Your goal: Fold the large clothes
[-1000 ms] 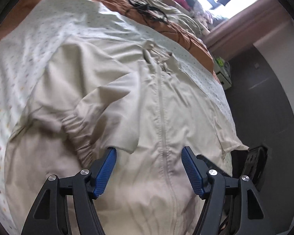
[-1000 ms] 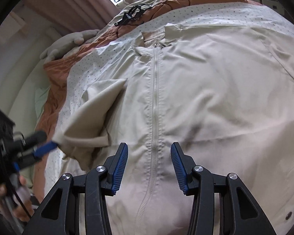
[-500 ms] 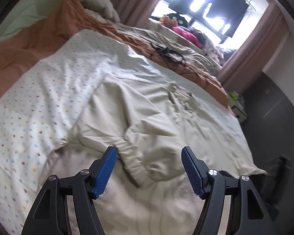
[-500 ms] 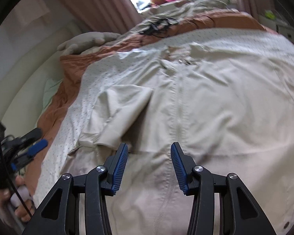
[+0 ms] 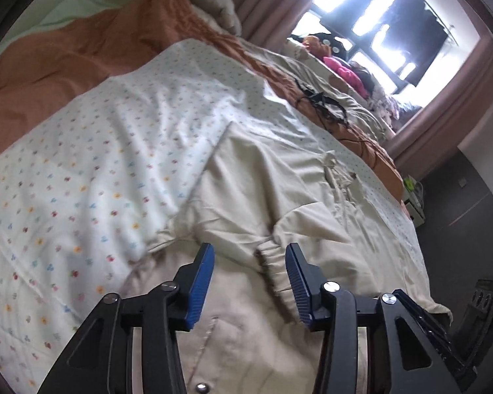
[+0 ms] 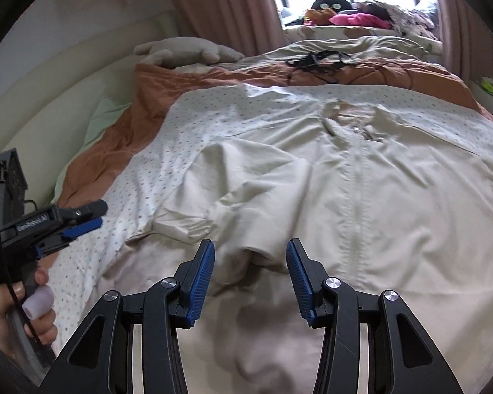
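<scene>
Jacket lies zip-up on the bed, one sleeve folded across it; both grippers, spread and empty, could snag that loose sleeve and undo the fold.

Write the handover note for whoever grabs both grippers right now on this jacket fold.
Left gripper: open, empty, above the folded sleeve's cuff.
Right gripper: open, empty, over the lower front of the jacket.
The beige jacket lies face up, zipper closed, on the dotted sheet, collar toward the window.
Done: the sleeve on the left gripper's side is folded in across the front.
Left: the other sleeve's state is out of view, so check it, then fold the body.
</scene>
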Tool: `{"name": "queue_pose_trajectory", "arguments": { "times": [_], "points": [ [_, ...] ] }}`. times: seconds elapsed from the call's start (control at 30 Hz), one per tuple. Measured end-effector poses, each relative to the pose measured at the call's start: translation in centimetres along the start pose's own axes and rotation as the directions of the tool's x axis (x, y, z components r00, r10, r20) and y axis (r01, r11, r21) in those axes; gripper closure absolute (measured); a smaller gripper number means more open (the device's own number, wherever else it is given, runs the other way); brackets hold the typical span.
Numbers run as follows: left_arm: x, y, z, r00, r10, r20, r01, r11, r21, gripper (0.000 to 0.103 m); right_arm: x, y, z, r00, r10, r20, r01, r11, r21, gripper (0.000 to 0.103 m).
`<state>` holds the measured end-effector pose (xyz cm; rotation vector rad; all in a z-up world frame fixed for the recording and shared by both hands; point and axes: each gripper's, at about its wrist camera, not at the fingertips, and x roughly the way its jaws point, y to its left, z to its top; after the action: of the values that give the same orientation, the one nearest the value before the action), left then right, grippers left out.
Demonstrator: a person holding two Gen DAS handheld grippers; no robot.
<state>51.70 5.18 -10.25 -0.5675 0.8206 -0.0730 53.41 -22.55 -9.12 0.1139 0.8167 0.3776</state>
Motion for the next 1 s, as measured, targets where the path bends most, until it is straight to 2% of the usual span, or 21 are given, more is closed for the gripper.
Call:
{"name": "queue_pose_trajectory", "arguments": {
  "times": [0.23,0.37,0.47,0.53,0.6,0.63,0.77,0.87,0.9,0.93,0.97,1.0],
  "points": [
    [-0.2,3.5,0.2,1.0,0.015,0.004,-0.014,0.993,-0.113,0.062,2.8,3.4,0.3,0.997,0.069,-0.036,-0.071,0.996,-0.048,0.057],
    [-0.9,5.2,0.2,1.0,0.007,0.017,-0.004,0.986,-0.167,0.063,6.2,5.0,0.9,0.991,0.095,-0.096,-0.1,0.994,-0.046,0.057],
    [-1.7,6.8,0.5,0.999,0.015,0.036,-0.007,0.976,-0.218,0.063,8.7,5.9,1.0,0.99,0.005,-0.141,-0.019,0.995,-0.093,0.053],
    [-2.0,7.5,0.7,0.999,0.017,0.042,-0.007,0.971,-0.237,0.063,10.4,6.2,0.9,0.984,-0.046,-0.174,0.023,0.991,-0.131,0.033],
    [-2.1,8.2,0.7,0.999,0.023,0.042,-0.011,0.966,-0.257,0.063,11.9,6.5,0.5,0.973,-0.099,-0.21,0.066,0.985,-0.158,0.029],
    [-2.2,8.5,0.7,0.999,0.029,0.038,-0.018,0.963,-0.27,0.063,12.7,6.5,0.3,0.965,-0.12,-0.232,0.081,0.982,-0.173,0.029],
    [-2.0,8.5,0.3,1.0,0.019,0.023,-0.012,0.957,-0.29,0.063,15.3,6.4,-1.1,0.91,-0.277,-0.31,0.2,0.945,-0.258,0.029],
    [-1.5,7.3,0.1,0.999,0.046,0.002,-0.044,0.966,-0.253,0.063,15.3,5.8,-1.5,0.88,-0.367,-0.301,0.274,0.91,-0.31,0.029],
    [-1.3,6.8,0.1,0.999,0.042,-0.001,-0.041,0.972,-0.232,0.063,15.0,5.4,-1.3,0.873,-0.385,-0.3,0.292,0.904,-0.311,0.029],
    [-1.2,6.5,0.1,0.999,0.039,-0.002,-0.038,0.974,-0.222,0.063,14.8,4.9,-1.3,0.866,-0.399,-0.3,0.306,0.9,-0.311,0.036],
    [-1.1,6.2,0.1,0.999,0.033,-0.004,-0.033,0.976,-0.214,0.063,14.4,4.3,-1.1,0.862,-0.408,-0.301,0.316,0.897,-0.309,0.045],
    [-1.0,6.0,0.0,1.0,0.03,-0.006,-0.031,0.977,-0.212,0.063,14.1,3.6,-1.0,0.864,-0.392,-0.315,0.301,0.905,-0.302,0.06]
  ]
}}
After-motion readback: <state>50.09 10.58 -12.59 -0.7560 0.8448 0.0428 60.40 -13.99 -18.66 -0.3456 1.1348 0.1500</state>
